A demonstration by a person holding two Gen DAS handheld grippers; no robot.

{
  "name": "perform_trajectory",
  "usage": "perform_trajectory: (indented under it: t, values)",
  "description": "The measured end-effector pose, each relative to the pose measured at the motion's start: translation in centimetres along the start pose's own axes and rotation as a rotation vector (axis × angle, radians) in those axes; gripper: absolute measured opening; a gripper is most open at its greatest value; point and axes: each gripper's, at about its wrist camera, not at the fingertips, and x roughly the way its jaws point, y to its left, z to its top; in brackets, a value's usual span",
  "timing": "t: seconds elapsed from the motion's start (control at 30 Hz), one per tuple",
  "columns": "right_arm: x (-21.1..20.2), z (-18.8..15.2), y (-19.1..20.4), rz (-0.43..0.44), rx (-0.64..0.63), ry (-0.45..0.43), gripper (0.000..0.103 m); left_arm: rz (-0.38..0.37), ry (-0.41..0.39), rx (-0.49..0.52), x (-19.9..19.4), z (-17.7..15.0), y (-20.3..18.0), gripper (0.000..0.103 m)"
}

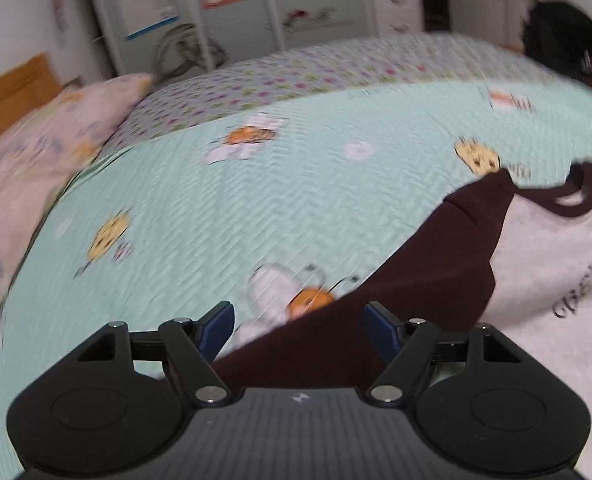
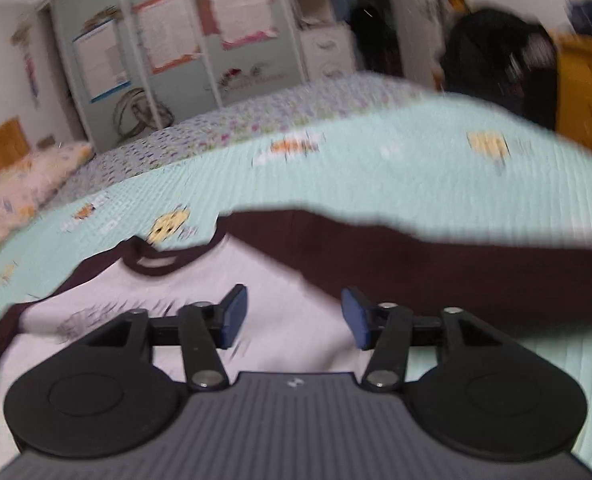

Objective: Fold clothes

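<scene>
A: In the left wrist view, the left tongs [image 1: 298, 330] are standing spread, with nothing between the blue pads [image 1: 218, 326]. They are hanging over the edge of the shirt's dark maroon sleeve [image 1: 416, 276], which is lying flat on the mint bedspread [image 1: 216, 208]. The shirt [image 1: 544, 264] itself is lying to the right, pale body up, maroon collar [image 1: 576, 200] pointing away, some blurred lettering on the chest.

B: So that sleeve is not being pinched?

A: No, the pads are showing apart and clear of the cloth. A pillow [image 1: 36, 160] is resting well off to the left at the head of the bed.

B: And the right wrist view?

A: The right tongs [image 2: 294, 318] are also standing spread, gripping nothing. They are hovering above the pale chest of the shirt, and the other maroon sleeve [image 2: 436, 268] is stretching out to the right across the bedspread. The picture is smearing, so finer creases are not reading.

B: How far along is the folding looking?

A: Early, by the look of it. The shirt is lying face up on the bed, and both sleeves are seeming to lie outward rather than tucked in. No fold in the body is showing in either view. Judging from that, the sleeves and then the body folds are all remaining to be done.
</scene>
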Motion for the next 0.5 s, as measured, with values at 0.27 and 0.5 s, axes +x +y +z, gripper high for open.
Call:
perform_trajectory:
  t: [0.27, 0.5]
  values:
    - [12.8, 6.1, 0.2, 0.086, -0.308, 0.124, 0.06, -0.068, 0.007, 0.151, 7.3, 7.3, -4.8, 0.087]
    - [15.6, 7.1, -2.2, 0.196, -0.27, 0.114, 0.065, -0.147, -0.126, 0.164, 8.3, 8.7, -6.6, 0.091]
